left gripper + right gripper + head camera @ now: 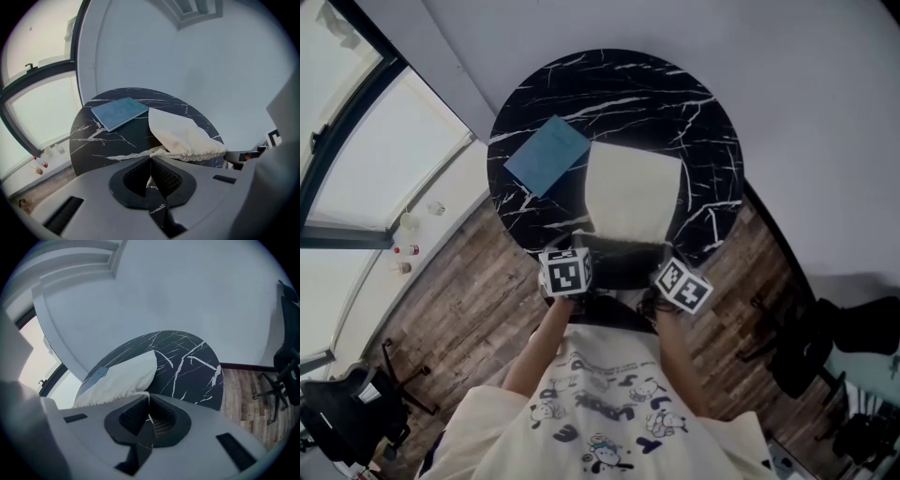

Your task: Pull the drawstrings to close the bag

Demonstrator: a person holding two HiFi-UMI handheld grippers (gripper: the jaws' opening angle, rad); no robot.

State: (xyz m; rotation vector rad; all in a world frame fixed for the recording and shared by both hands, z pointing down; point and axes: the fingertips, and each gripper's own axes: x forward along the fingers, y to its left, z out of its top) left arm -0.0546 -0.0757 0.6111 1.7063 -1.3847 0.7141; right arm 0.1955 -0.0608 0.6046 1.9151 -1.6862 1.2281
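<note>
**Step in hand: both drawstring ends gripped at the bag mouth; mouth not yet cinched.**

I read the left gripper (150,160) as pressed together on a thin white drawstring (149,181), and the right gripper (149,401) as pinching a white strand likewise. The cream bag (633,192) lies mid-frame on the round black counter (609,84), its partly gathered mouth at the lower edge by both grippers. A blue folder (547,155) lies just beside it, upper left. Next, I judge, the grippers must draw apart without slipping.
</note>
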